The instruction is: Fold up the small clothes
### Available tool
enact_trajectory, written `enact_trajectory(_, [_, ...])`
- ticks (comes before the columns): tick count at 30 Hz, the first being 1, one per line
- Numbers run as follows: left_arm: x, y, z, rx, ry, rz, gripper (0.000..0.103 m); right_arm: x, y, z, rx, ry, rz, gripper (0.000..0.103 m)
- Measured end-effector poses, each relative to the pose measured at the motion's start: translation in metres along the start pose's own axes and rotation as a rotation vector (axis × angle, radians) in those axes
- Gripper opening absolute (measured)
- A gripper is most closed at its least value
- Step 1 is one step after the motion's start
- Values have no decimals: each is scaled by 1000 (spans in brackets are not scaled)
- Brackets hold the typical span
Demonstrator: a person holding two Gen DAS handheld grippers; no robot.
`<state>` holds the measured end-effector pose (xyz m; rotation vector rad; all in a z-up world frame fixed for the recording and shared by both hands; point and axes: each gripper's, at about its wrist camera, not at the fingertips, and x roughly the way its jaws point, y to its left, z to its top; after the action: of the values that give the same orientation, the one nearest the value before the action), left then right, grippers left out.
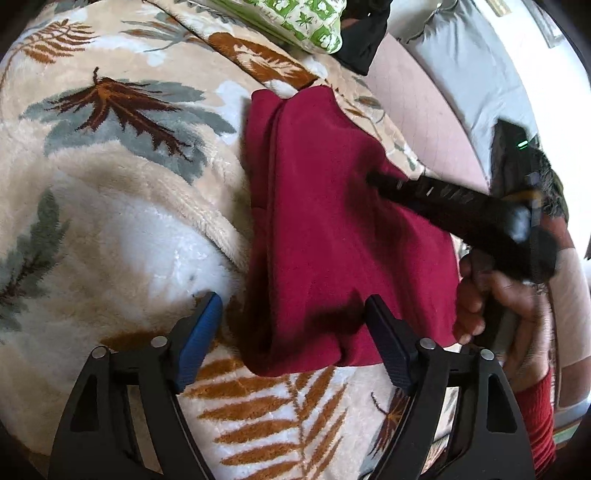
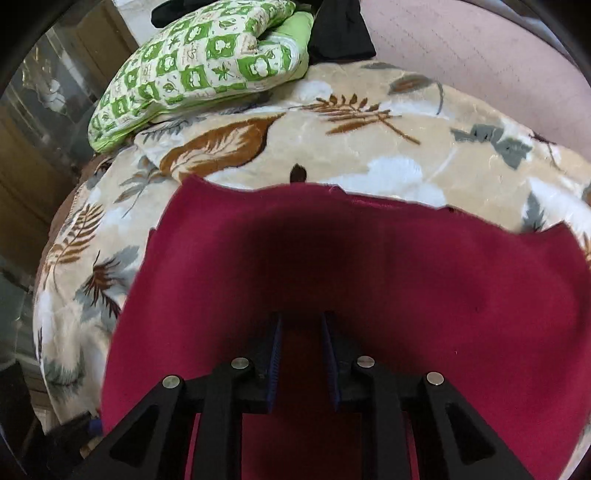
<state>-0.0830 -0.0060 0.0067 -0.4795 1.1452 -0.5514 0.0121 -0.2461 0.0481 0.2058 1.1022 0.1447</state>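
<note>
A dark red garment (image 1: 317, 221) lies folded on a leaf-patterned plush blanket (image 1: 122, 206). My left gripper (image 1: 293, 306) is open, its jaws wide apart at the garment's near edge, the right finger over the cloth and the left over the blanket. My right gripper (image 1: 373, 179) reaches in from the right, its fingertips pressed onto the middle of the garment. In the right wrist view the garment (image 2: 424, 280) fills the lower frame and my right gripper (image 2: 301, 321) has its jaws narrowly parted with red cloth showing between them; I cannot tell if it grips.
A green-and-white patterned pillow (image 2: 199, 62) lies at the blanket's far end, with black cloth (image 2: 340, 33) beside it. A pink sheet (image 1: 417, 110) and a grey pillow (image 1: 476, 62) lie to the right. The blanket (image 2: 369, 147) covers the bed.
</note>
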Motion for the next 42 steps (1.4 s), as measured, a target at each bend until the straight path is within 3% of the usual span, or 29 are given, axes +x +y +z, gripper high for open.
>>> enact_trajectory(1, [0, 1, 0, -4, -7, -7, 82, -7, 6, 3, -4, -20, 23, 33])
enact_trajectory(2, [0, 1, -1, -7, -14, -12, 82, -13, 15, 5, -13, -41, 40, 51])
enact_trajectory(4, [-1, 0, -3, 2, -23, -17, 82, -14, 36, 11, -47, -58, 41, 73])
enact_trajectory(7, [-1, 0, -3, 15, -21, -27, 82, 5, 71, 20, -126, 1, 53, 74])
enact_trajectory(12, [-5, 7, -6, 5, -18, -55, 82, 59, 117, 21, -306, 175, -71, 77])
enact_trajectory(14, [-4, 8, -4, 7, -19, -54, 82, 71, 121, 17, -337, 205, -111, 82])
enact_trajectory(16, [-2, 6, -2, 13, -18, -47, 82, 78, 126, 10, -368, 174, -146, 84])
enact_trajectory(18, [-2, 4, -1, 20, -12, -42, 82, 75, 126, 6, -388, 117, -179, 74])
enact_trajectory(19, [-2, 3, 0, 24, -7, -43, 82, 70, 121, 5, -383, 93, -182, 59])
enact_trajectory(21, [-2, 3, 5, 16, 10, -54, 82, 53, 103, 7, -320, 63, -99, 40])
enact_trajectory(22, [-2, 4, 10, 4, 12, -64, 82, 42, 90, 8, -271, 54, -42, 24])
enact_trajectory(26, [2, -7, 18, 32, 16, -63, 82, 13, 63, 13, -133, -7, 126, 17])
enact_trajectory(30, [8, -26, 21, 106, 36, -37, 81, -5, 52, 14, -70, -44, 200, 15])
enact_trajectory(32, [7, -38, 21, 153, 41, -32, 56, -14, 49, 14, -66, -64, 212, 15])
enact_trajectory(34, [3, -56, 20, 214, 46, -26, 51, -29, 42, 12, -63, -89, 224, 15])
enact_trajectory(37, [-3, -88, 20, 304, 41, -42, 36, -58, 23, 9, -55, -136, 230, 14])
enact_trajectory(42, [-1, -163, 16, 432, 43, -117, 33, -113, -31, 4, 0, -222, 220, 13])
